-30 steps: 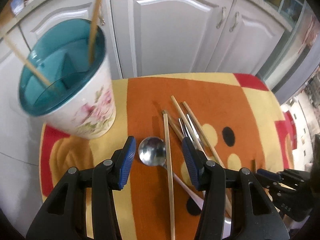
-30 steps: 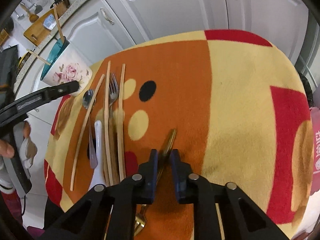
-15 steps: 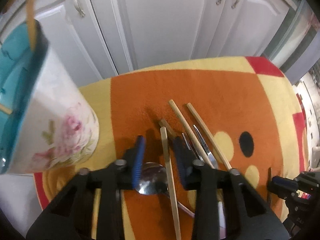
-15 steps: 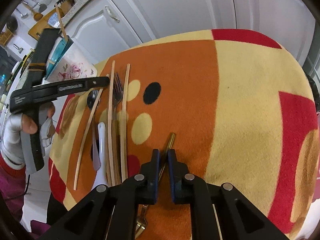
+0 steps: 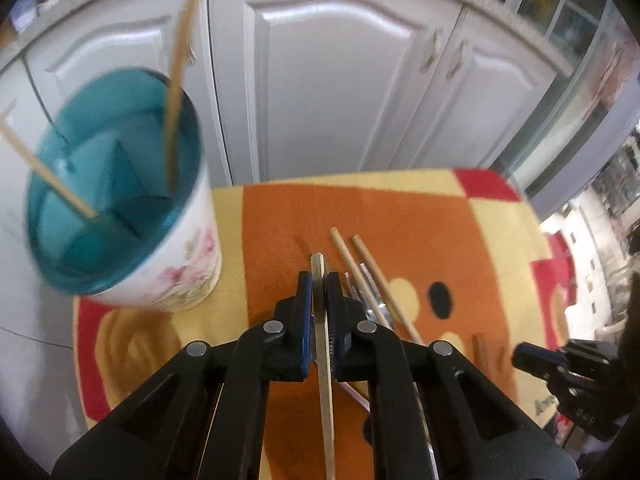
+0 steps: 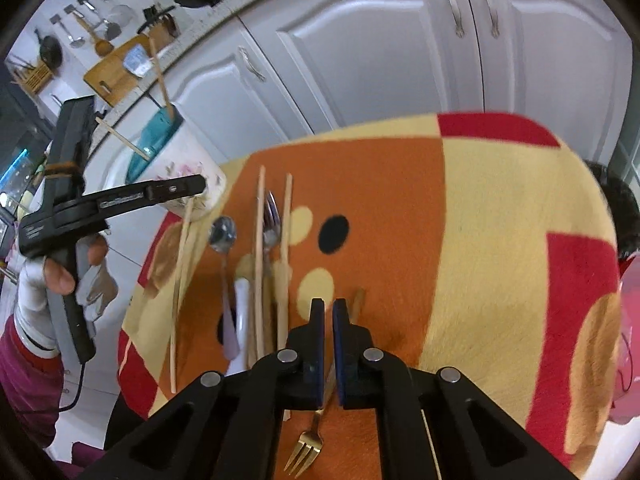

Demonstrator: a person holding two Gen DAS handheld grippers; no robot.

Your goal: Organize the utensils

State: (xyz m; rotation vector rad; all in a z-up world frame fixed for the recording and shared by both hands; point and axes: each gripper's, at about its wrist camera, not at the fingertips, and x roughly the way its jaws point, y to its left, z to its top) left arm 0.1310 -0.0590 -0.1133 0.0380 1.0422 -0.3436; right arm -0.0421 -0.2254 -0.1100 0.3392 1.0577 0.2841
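While clamped, chopstick (image 5: 322,344) runs through left claw (image 5: 319,282)

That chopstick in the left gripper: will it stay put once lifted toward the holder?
The chopstick is probably light and stiff, so it should lift easily. The left gripper pinches it near one end, so it may pivot. The holder looks tall and narrow-based; a bump might tip it.

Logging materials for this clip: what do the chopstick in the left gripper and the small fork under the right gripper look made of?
The chopstick, clamped in the left gripper: pale, matte, likely bamboo or wood. The fork, its handle pinched in the right gripper: gold-toned and glossy, probably plated or coloured metal.
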